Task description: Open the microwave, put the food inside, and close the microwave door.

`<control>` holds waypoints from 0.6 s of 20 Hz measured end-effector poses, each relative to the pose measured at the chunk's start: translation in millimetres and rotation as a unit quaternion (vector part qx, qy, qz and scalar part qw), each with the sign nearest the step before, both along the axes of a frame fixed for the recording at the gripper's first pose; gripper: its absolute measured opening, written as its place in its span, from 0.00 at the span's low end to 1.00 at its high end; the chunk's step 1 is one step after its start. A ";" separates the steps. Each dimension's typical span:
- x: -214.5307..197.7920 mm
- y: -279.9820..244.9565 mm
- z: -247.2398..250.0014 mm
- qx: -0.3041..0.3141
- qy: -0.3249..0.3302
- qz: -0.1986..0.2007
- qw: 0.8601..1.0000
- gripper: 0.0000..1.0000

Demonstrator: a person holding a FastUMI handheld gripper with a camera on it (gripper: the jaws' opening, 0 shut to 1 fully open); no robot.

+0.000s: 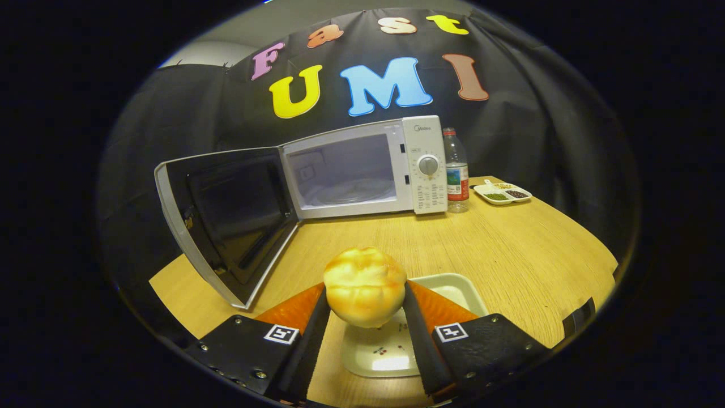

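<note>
Gripper pinches the round golden bun, seemingly lifted off the white square plate, facing the open white microwave at frame centre.

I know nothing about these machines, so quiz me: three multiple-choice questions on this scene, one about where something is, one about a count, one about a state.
1. Where is the round golden bread bun?
A. inside the oven
B. between the gripper fingers, above the pale square plate
C. beside the bottle

2. How many clear plastic bottles stand right of the white microwave?
A. one
B. two
C. three

3. What state is the microwave door in?
A. shut
B. swung wide open
C. removed

Answers: 1 B, both fingers press its sides, with the plate below; 2 A, a single bottle stands between the microwave and the small divided dish; 3 B, the door hangs out to the side and the cavity shows.
</note>
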State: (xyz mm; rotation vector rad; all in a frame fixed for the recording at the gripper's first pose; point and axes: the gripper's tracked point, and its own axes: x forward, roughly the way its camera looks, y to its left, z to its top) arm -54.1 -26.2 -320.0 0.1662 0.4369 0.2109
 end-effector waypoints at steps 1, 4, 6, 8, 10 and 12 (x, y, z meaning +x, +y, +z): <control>6.6 7.0 8.4 0.005 -0.003 0.003 1.000 0.73; 30.8 24.7 27.9 0.017 -0.009 0.014 1.000 0.73; 48.2 34.8 36.0 0.028 -0.009 0.018 0.999 0.73; 66.1 44.4 42.4 0.042 -0.007 0.020 0.999 0.73; 84.9 51.5 48.2 0.054 -0.006 0.015 0.998 0.73; 108.0 56.0 52.6 0.064 -0.012 0.004 0.998 0.73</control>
